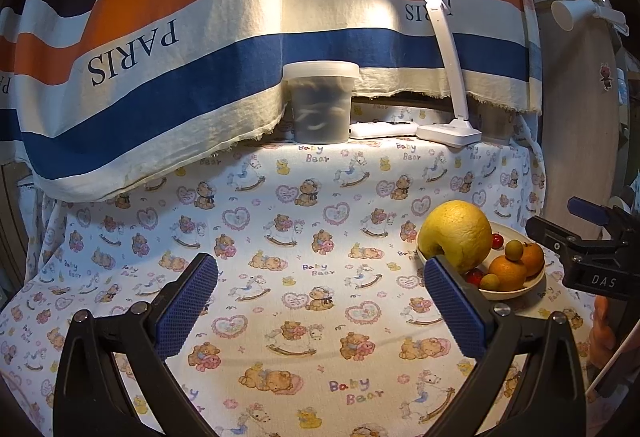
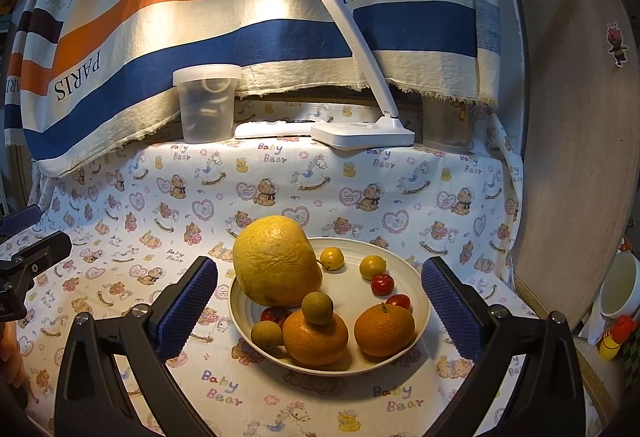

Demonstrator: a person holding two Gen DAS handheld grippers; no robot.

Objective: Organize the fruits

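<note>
A cream plate (image 2: 416, 281) on the bear-print cloth holds a large yellow pomelo (image 2: 276, 261), two oranges (image 2: 316, 337) (image 2: 383, 329), several small yellow, brown and red fruits. My right gripper (image 2: 320, 301) is open, its blue pads either side of the plate's near part, holding nothing. My left gripper (image 1: 320, 301) is open over bare cloth, left of the plate (image 1: 516, 291); its right pad (image 1: 452, 309) hides the plate's left edge. The pomelo (image 1: 456, 233) and oranges (image 1: 508, 271) show there too. The right gripper (image 1: 560, 237) reaches in from the right edge.
At the back stand a lidded plastic tub (image 2: 208, 103), a white remote (image 2: 272, 129), a lit desk lamp (image 2: 362, 135) and a second container (image 2: 448, 129) under a striped towel (image 2: 240, 5). A wooden board (image 2: 576, 157) and a white cup (image 2: 620, 285) are at right.
</note>
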